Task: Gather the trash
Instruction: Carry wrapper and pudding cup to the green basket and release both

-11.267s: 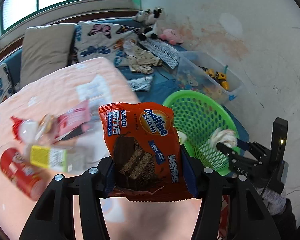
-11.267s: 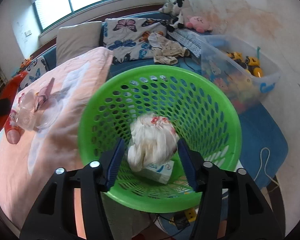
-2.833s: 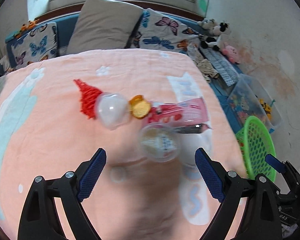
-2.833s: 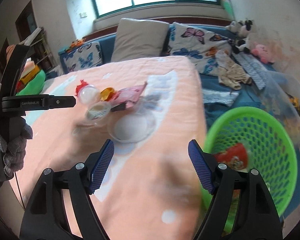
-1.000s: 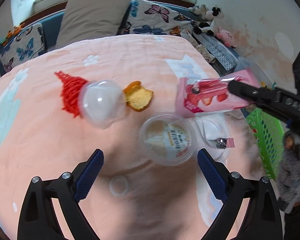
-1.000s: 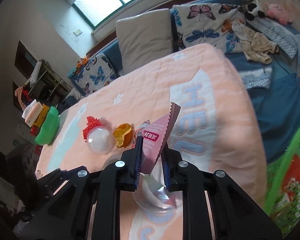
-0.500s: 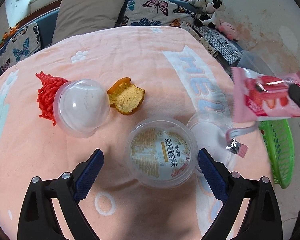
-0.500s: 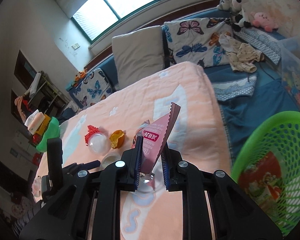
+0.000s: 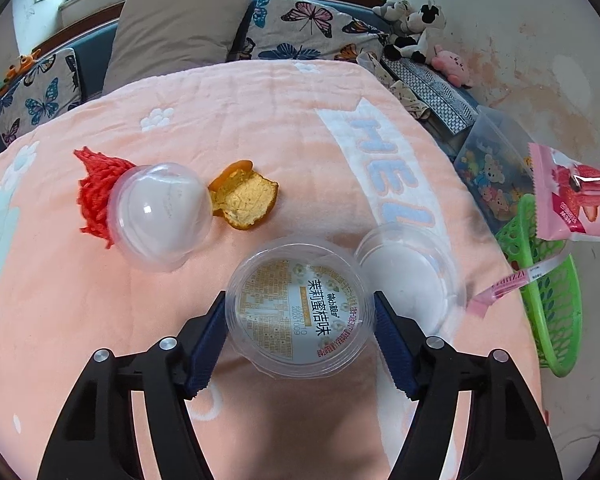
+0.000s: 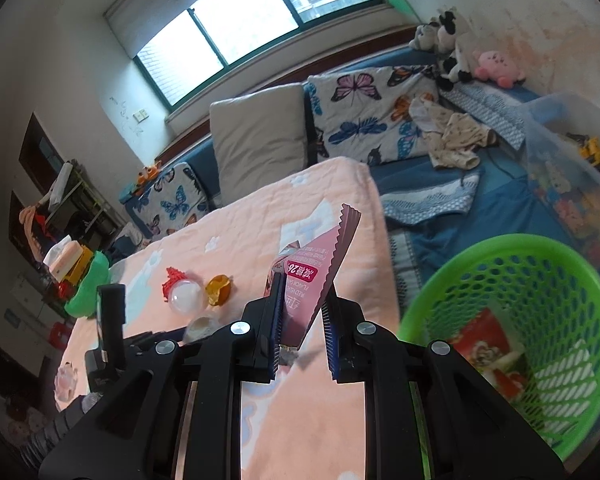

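Observation:
My left gripper [image 9: 300,322] is shut on a clear plastic cup with a printed label [image 9: 298,308] on the pink blanket [image 9: 260,120]. A clear lid [image 9: 410,276] lies just right of it. A clear dome cup [image 9: 160,216] over a red net [image 9: 94,192] and a piece of orange peel [image 9: 244,196] lie farther back. My right gripper [image 10: 302,320] is shut on a pink snack wrapper [image 10: 316,272], held in the air left of the green basket [image 10: 512,256]. The wrapper also shows in the left wrist view [image 9: 572,192]. The basket holds a red wrapper [image 10: 486,344].
Pillows [image 9: 180,28] and plush toys [image 9: 416,28] line the blue couch behind the bed. A clear toy bin [image 10: 568,156] stands behind the basket. The basket [image 9: 548,288] sits off the blanket's right edge. A green object [image 10: 88,284] lies at the far left.
My left gripper has closed its jaws onto the labelled cup. My right gripper has carried the pink wrapper right, closer to the green basket.

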A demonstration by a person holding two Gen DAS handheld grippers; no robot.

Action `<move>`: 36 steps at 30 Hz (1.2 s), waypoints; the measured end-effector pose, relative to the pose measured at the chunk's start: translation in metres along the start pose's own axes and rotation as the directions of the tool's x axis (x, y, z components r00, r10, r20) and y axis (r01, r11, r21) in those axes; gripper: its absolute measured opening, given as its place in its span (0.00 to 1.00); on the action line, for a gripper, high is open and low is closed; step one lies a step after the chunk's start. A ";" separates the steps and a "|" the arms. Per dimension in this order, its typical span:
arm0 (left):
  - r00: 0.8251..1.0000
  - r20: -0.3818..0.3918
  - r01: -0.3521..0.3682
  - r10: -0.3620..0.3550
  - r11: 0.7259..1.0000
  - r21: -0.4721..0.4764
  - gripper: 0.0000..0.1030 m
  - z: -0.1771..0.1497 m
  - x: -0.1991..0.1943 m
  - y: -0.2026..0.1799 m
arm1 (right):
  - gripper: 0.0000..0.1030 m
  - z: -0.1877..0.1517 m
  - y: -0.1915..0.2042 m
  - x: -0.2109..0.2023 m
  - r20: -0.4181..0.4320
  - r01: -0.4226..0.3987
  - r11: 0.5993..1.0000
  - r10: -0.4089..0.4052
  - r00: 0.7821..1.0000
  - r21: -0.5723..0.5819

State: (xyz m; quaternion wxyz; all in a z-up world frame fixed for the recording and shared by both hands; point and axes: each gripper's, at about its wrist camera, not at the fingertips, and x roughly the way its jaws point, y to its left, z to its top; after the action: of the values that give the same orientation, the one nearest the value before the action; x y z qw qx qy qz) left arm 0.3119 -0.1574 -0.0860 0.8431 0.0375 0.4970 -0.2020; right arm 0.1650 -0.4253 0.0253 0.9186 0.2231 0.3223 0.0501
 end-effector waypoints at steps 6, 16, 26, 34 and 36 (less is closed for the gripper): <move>0.998 0.051 0.023 -0.024 0.999 0.022 0.65 0.000 -0.035 -0.014 | 0.18 -0.005 -0.017 -0.035 0.046 0.082 0.997 -0.081 0.996 -0.011; 0.989 0.099 0.099 -0.111 0.988 0.116 0.65 0.003 -0.073 -0.081 | 0.19 -0.028 -0.072 -0.075 0.046 0.241 0.970 -0.242 0.969 0.027; 0.981 0.062 0.166 -0.183 0.963 0.213 0.65 0.001 -0.065 -0.162 | 0.24 -0.059 -0.116 -0.085 -0.016 0.410 0.912 -0.409 0.912 0.020; 0.975 0.019 0.209 -0.221 0.946 0.249 0.65 -0.004 -0.053 -0.205 | 0.47 -0.069 -0.139 -0.084 -0.041 0.427 0.902 -0.425 0.904 0.071; 0.974 0.007 0.217 -0.227 0.942 0.255 0.65 -0.005 -0.049 -0.213 | 0.47 -0.070 -0.141 -0.085 -0.041 0.423 0.903 -0.421 0.906 0.072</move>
State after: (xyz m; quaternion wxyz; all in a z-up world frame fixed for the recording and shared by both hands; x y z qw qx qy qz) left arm 0.2068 -0.3363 -0.0172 0.8122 0.0847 0.4529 -0.3579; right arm 0.0478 -0.5450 -0.0374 0.8941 0.1838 0.3758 -0.1600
